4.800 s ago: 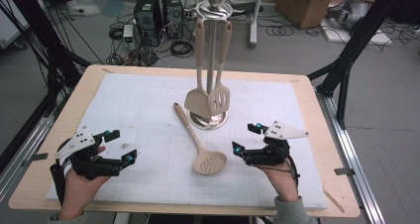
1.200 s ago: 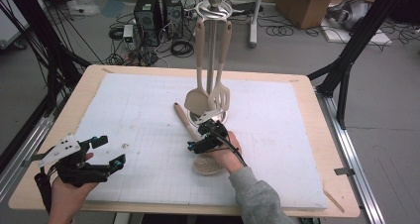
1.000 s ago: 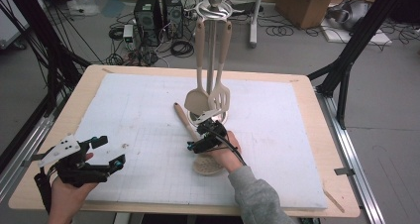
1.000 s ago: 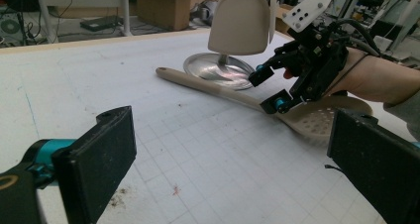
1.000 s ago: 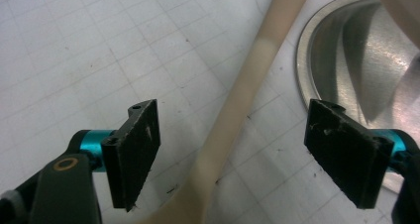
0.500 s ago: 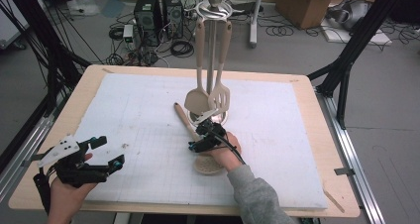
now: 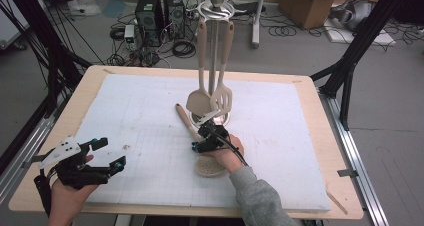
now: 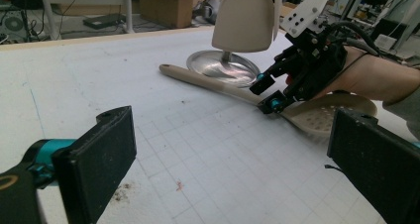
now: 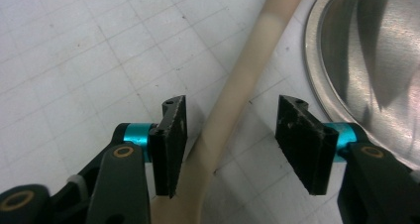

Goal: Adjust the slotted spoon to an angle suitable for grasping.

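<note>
R gripper (image 7: 199, 140) sits low over the handle of the slotted spoon (image 7: 196, 138), which lies flat on the white mat (image 7: 125, 111) just in front of the utensil stand (image 7: 216, 61), bowl end toward the person; jaws have just been closing, handle runs between them, nearer the L pad in the right gripper view, w/ a gap to the other pad, so not yet clamped. L gripper (image 7: 102, 158) hangs at the near-L corner of the mat, well apart from the spoon, jaws spread wide, nothing between them. Stand carries two hung utensils, incl. a slotted turner (image 7: 222, 93), its metal base (image 9: 366, 60) just beside the spoon handle.
</note>
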A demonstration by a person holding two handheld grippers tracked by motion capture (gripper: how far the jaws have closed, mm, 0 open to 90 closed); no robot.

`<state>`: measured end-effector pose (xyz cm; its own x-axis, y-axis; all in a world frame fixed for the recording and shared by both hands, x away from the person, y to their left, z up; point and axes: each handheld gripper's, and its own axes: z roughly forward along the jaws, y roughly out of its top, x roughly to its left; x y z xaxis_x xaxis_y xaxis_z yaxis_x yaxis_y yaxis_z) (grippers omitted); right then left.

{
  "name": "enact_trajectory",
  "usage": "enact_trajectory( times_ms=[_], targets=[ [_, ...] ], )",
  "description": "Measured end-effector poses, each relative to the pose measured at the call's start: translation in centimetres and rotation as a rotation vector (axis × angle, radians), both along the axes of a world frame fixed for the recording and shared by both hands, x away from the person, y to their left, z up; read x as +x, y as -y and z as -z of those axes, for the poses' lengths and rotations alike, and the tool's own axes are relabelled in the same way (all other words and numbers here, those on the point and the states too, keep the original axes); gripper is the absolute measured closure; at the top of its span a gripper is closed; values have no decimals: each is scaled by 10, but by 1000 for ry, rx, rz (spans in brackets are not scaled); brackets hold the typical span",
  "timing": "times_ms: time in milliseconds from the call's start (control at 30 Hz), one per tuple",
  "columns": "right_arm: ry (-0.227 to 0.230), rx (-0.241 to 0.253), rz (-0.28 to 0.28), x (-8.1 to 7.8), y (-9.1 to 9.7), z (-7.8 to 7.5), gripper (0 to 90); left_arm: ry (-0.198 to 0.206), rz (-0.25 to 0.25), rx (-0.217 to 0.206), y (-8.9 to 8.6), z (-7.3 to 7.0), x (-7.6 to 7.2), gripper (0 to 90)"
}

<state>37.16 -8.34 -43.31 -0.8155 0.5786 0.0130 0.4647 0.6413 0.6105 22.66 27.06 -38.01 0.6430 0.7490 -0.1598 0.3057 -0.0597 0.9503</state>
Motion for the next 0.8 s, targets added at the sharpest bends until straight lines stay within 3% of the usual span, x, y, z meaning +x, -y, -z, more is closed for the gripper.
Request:
enact_trajectory(
  times_ms=[333, 800],
  targets=[
    [-7, -5, 0, -3, -1, -2, 593, 1, 0, 1, 0, 0, 0, 54],
    [-12, 0, 9, -4, -2, -2, 629, 5, -2, 1, -1, -1, -1, 54]
  ],
)
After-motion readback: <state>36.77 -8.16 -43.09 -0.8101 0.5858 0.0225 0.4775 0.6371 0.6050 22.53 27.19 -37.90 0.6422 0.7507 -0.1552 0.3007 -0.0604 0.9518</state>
